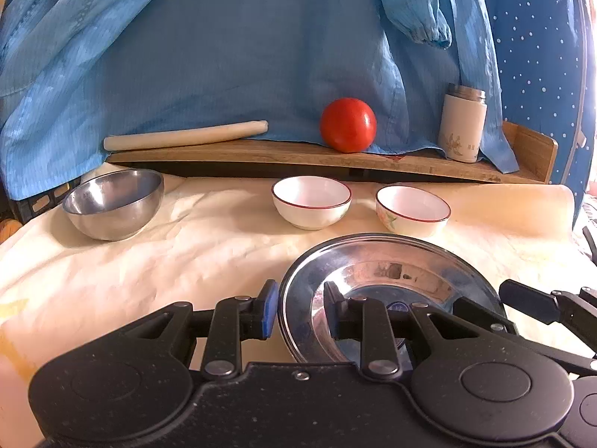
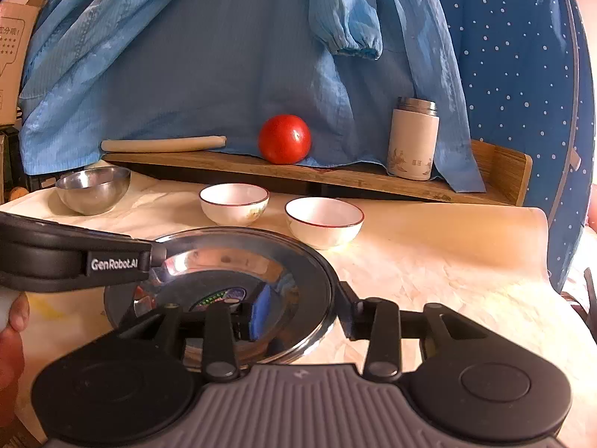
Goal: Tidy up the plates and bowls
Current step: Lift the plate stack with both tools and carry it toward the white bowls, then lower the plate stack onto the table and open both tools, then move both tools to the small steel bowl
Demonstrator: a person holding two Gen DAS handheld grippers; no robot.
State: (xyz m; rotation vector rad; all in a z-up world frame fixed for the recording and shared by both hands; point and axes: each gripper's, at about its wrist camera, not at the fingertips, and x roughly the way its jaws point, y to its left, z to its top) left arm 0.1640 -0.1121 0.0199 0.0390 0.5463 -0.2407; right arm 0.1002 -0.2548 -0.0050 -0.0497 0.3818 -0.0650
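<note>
On cream cloth point(image 1: 186, 246): shiny round steel plate point(image 1: 391, 261), wide rim, mirror-like.

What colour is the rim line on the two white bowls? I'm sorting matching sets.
Dark red, a thin line round each white bowl's lip; clearest in the left wrist view.

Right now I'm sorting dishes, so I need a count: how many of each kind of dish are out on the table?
White bowls: 2
Steel bowls: 1
Steel plates: 1
Total: 4
</note>
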